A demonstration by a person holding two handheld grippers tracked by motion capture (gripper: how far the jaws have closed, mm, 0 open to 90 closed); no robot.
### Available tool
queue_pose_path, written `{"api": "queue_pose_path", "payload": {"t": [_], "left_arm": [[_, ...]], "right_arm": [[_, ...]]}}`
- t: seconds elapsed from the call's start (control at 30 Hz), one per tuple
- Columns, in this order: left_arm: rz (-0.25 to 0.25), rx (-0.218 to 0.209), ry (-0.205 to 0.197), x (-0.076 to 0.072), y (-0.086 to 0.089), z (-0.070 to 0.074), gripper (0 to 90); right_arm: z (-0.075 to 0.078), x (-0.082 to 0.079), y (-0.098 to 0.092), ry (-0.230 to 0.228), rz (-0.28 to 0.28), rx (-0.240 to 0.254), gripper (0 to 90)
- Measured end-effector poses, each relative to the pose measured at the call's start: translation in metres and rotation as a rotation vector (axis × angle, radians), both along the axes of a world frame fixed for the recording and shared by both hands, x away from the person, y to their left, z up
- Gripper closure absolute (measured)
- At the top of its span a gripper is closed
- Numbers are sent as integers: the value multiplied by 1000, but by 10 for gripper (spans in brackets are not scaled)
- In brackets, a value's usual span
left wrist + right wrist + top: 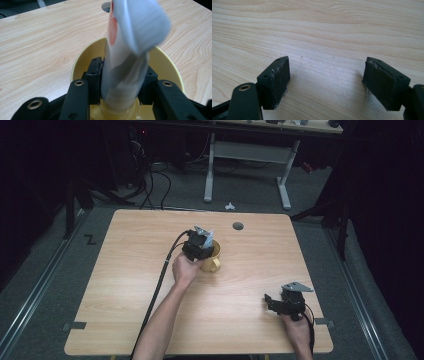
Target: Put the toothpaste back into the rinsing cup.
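A yellow mug [214, 256] stands near the middle of the wooden table [125, 285]. My left gripper [199, 246] hovers right over it, shut on a white tube [127, 42] with a red mark on its side. The tube's lower end reaches down inside the yellow mug [167, 65], between the two black pads [95, 75]. My right gripper [272, 301] rests low over the table near the front right corner, pointing left. Its jaws stand open wide in the right gripper view, with bare wood between the pads [277, 80].
A round grey cable hole [238, 226] sits in the table near its far edge. Beyond the table stands a white desk frame [247, 165], with black cables [150, 185] on the floor. The left gripper's cable [159, 285] trails back along the forearm.
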State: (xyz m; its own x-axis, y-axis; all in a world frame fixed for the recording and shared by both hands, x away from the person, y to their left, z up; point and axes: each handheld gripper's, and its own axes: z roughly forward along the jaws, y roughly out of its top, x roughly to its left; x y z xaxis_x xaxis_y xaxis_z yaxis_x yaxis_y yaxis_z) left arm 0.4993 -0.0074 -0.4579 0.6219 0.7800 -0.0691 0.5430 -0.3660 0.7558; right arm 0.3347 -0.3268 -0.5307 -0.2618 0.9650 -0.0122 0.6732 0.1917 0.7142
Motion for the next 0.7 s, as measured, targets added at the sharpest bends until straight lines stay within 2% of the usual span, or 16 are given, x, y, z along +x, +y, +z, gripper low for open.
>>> {"api": "queue_pose_path", "payload": {"t": [0.37,0.63,0.7], "left_arm": [[-6,10,-4,-1,1,1,606],[-8,-21,-11,-3,2,5,590],[-10,-17,-17,-3,1,7,578]], "right_arm": [[0,0,0,0,0,-1,215],[0,0,0,0,0,-1,215],[0,0,0,0,0,-1,215]]}}
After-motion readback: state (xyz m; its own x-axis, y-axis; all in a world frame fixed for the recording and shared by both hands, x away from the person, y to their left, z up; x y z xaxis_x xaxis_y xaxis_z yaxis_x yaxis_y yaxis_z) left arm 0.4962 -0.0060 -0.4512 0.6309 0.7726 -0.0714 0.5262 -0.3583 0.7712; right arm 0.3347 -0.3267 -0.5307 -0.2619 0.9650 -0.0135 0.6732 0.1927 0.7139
